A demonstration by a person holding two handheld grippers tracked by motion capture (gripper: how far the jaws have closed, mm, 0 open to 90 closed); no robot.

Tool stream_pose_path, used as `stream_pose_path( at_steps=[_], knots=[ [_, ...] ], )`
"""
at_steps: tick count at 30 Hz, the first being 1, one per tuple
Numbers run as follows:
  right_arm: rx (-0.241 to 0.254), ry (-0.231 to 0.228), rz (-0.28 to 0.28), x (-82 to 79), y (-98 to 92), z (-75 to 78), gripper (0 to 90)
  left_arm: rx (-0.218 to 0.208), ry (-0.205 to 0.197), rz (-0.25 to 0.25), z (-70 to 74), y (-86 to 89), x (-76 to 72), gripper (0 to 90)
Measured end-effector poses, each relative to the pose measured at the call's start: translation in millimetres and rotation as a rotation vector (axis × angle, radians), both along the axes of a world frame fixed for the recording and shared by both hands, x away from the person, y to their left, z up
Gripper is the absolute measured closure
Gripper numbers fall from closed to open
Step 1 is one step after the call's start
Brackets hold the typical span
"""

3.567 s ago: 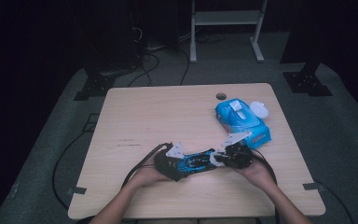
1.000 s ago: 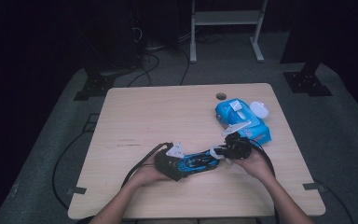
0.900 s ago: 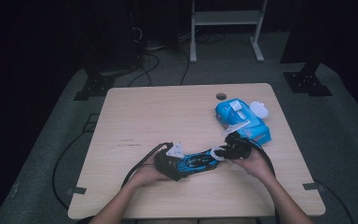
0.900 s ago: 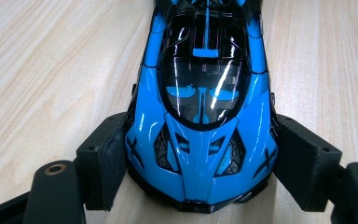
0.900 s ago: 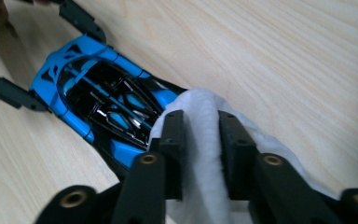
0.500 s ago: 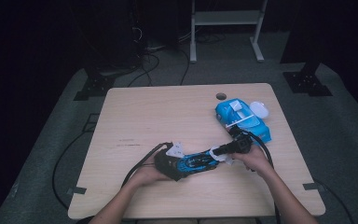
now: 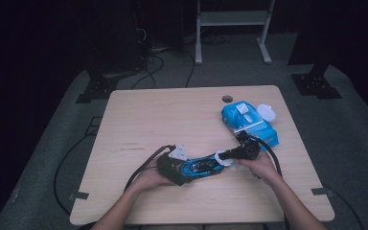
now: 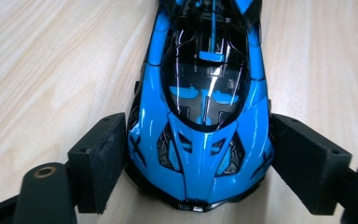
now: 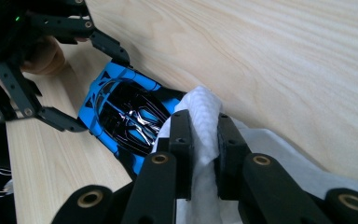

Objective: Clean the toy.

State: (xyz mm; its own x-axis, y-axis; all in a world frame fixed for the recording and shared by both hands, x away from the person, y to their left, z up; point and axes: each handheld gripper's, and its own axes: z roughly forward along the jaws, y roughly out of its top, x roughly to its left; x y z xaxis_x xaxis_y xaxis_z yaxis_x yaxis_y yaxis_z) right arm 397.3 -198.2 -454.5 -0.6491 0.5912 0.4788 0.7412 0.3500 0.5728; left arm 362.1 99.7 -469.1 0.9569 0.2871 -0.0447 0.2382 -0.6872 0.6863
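The left claw (image 8: 196, 158) holds a blue toy car (image 8: 205, 102) by its sides, one black pad pressed against each flank near one end of the body; its jaws have just been opening a little, with the car between them and the pads touching it. The right claw (image 9: 200, 140) is pinched narrow on a folded white wipe (image 9: 203, 116), the jaws having just closed further onto it, and the wipe rests against the car's other end. In the high view the left claw (image 7: 172, 165) and the right claw (image 7: 230, 155) face each other with the car (image 7: 199, 167) lying on the desk (image 7: 163, 120) between them, near the front edge. Just beyond the right hand (image 7: 258, 165) lies a blue pack of wipes (image 7: 249, 122), its round white lid (image 7: 267, 112) flipped open.
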Motion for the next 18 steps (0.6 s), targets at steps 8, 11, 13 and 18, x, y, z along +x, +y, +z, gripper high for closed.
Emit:
stream_pose_path(
  at_steps=[8, 11, 13, 18],
  knots=[
    [-0.067, -0.174, 0.021, -20.1, 1.8, 4.1, 83.8, -0.052, 0.118, 0.023, -2.6, 10.4, 9.2, 18.4],
    [-0.035, -0.131, 0.019, -17.1, -0.5, 2.6, 82.3, -0.052, 0.124, 0.024, -2.3, 10.8, 9.6, 18.5],
    [-0.006, -0.089, -0.001, -13.4, -2.5, 2.5, 79.3, -0.05, 0.127, 0.022, -2.0, 11.7, 9.9, 18.6],
    [-0.035, -0.026, 0.013, -7.4, 7.1, 1.1, 68.4, -0.023, 0.064, -0.003, -2.7, 7.0, 5.6, 19.8]
  ],
)
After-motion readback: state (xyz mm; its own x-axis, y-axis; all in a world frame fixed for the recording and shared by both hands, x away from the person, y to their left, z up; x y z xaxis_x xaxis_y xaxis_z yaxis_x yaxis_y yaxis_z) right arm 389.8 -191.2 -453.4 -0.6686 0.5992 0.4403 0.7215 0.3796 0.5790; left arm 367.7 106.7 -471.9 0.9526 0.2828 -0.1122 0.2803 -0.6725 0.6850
